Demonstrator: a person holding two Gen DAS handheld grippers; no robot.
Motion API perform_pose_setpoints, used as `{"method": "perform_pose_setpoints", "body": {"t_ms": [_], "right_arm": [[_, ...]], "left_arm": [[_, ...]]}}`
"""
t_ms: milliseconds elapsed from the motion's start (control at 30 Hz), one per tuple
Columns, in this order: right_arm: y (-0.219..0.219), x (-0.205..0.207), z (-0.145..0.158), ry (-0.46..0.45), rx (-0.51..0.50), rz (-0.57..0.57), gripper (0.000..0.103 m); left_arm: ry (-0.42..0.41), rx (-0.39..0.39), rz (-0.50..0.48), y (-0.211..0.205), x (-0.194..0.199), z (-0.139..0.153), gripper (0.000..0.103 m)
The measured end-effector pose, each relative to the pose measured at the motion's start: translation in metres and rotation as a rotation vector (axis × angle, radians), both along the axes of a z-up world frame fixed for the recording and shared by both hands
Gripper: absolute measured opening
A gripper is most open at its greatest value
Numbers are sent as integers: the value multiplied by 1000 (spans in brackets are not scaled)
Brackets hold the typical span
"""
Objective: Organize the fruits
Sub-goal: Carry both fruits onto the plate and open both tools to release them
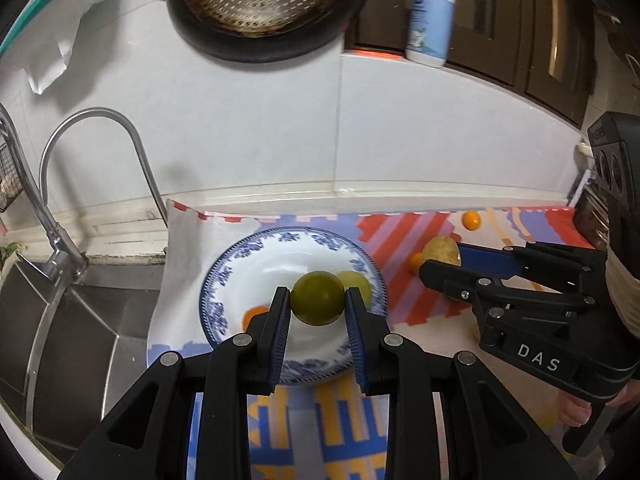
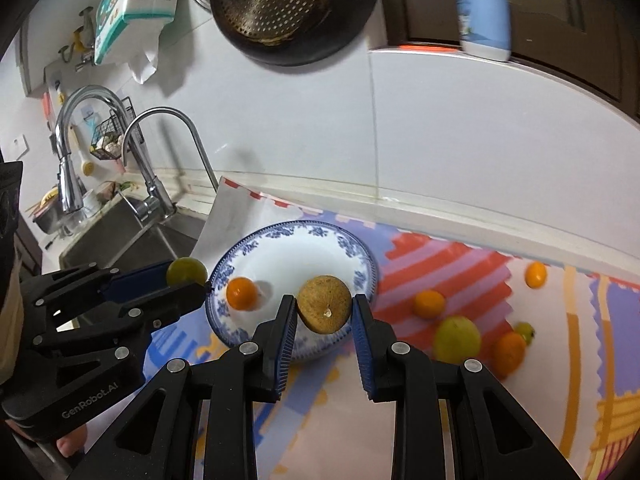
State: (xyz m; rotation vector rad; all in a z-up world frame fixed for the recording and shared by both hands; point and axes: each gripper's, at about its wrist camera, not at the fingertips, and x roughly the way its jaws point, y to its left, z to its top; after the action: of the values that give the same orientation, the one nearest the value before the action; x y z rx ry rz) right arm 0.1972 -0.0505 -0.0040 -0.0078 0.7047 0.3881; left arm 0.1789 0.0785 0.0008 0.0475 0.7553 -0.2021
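My left gripper (image 1: 317,308) is shut on a green round fruit (image 1: 317,298) and holds it above the blue-and-white plate (image 1: 256,252). On the plate lie a small orange (image 1: 253,316) and a pale green fruit (image 1: 358,284). My right gripper (image 2: 324,316) is shut on a brown rough-skinned fruit (image 2: 325,304) over the plate's right edge (image 2: 360,256). In the right wrist view the left gripper (image 2: 188,280) with its green fruit (image 2: 186,271) is at the plate's left, and one orange (image 2: 241,293) lies on the plate.
Loose fruit lies on the patterned mat (image 2: 460,264) right of the plate: oranges (image 2: 429,303), (image 2: 535,274), (image 2: 509,353), a yellow-green fruit (image 2: 457,339) and a small green one (image 2: 525,332). A sink (image 1: 80,328) with taps (image 2: 160,184) is to the left. A black pan (image 1: 264,4) hangs on the wall.
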Motion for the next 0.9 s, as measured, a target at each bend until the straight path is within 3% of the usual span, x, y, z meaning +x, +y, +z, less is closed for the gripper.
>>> {"method": "perform_pose_setpoints", "body": {"t_ms": [633, 900], "right_arm": [[47, 121, -57, 167, -46, 83, 29], [55, 140, -79, 227, -47, 89, 29]], "left_arm": [[149, 11, 74, 37, 96, -66, 28], [205, 9, 62, 38, 115, -91, 28]]}}
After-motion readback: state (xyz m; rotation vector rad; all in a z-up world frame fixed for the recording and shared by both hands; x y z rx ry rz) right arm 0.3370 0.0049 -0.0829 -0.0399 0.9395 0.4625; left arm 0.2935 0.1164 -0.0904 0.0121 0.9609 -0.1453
